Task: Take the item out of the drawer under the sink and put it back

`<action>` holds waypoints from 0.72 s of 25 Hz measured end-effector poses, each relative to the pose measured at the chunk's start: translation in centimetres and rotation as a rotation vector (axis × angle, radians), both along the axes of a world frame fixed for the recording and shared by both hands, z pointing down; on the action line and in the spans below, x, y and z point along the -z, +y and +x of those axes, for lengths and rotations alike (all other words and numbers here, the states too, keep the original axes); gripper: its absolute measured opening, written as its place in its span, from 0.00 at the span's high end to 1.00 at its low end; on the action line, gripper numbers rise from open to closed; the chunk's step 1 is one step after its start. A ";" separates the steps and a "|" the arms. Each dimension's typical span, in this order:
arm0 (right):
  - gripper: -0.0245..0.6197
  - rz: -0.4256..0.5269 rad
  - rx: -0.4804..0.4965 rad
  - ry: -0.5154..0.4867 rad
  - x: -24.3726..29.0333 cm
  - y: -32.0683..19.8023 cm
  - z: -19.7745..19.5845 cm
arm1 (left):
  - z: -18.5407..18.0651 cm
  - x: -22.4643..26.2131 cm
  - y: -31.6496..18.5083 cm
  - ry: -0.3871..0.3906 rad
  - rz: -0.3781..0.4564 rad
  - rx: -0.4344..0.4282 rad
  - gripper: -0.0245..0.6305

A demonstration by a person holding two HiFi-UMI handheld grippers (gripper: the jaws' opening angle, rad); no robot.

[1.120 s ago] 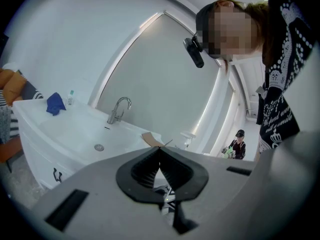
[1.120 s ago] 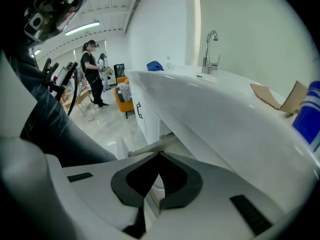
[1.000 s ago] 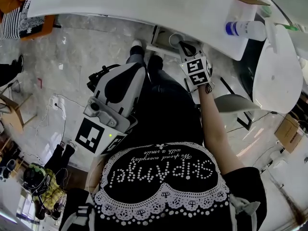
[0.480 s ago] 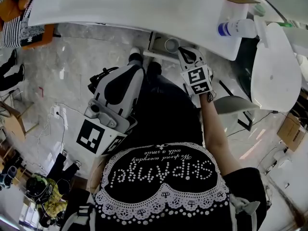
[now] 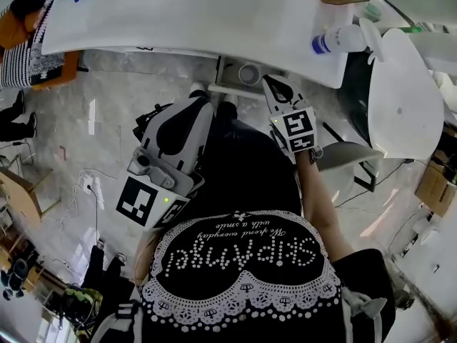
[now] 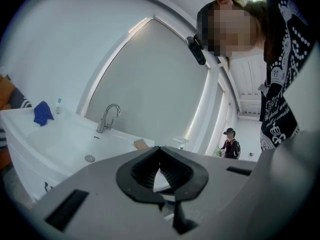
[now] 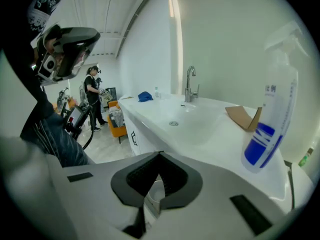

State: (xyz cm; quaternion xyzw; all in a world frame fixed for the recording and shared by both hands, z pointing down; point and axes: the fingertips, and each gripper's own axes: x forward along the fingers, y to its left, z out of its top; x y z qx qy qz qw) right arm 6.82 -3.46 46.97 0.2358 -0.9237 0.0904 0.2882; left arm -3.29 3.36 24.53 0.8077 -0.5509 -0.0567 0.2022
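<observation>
Bright, even indoor light — heavy fisheye bending, dark vignetted corners in gripper views.

black lace-trimmed shirt [image 5: 243,281], lower middle, upside down: studded "SKIPAnge"; script "We stand everyday with a smile"
white spray bottle [image 7: 274,115], right: blue label, characters illegible

The left gripper [image 6: 159,154] is held close in at the person's left side, roughly level, with its jaws together and empty. The right gripper [image 5: 275,86] reaches ahead on an outstretched right forearm [image 5: 318,191] — tilted downward, jaws closed on nothing.
</observation>
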 end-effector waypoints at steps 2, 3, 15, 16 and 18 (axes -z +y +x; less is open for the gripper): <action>0.94 0.026 -0.015 -0.022 1.5 -0.2 0.0 | 0.1 -0.2 0.0 -0.004 -0.005 -0.018 0.96; 0.94 0.039 -0.023 -0.033 2.2 -0.3 0.0 | 0.2 -0.2 -0.1 -0.005 -0.004 -0.025 0.96; 0.94 0.171 -0.132 -0.133 10.1 -1.0 1.4 | 0.9 0.6 -0.9 -0.007 0.028 -0.093 0.96; 0.94 0.179 -0.141 -0.143 10.7 -1.0 1.5 | 1.0 0.6 -0.9 -0.008 0.028 -0.096 0.96; 0.94 0.193 -0.158 -0.169 12.0 -1.0 1.6 | 1.0 0.7 -1.1 -0.010 0.032 -0.098 0.96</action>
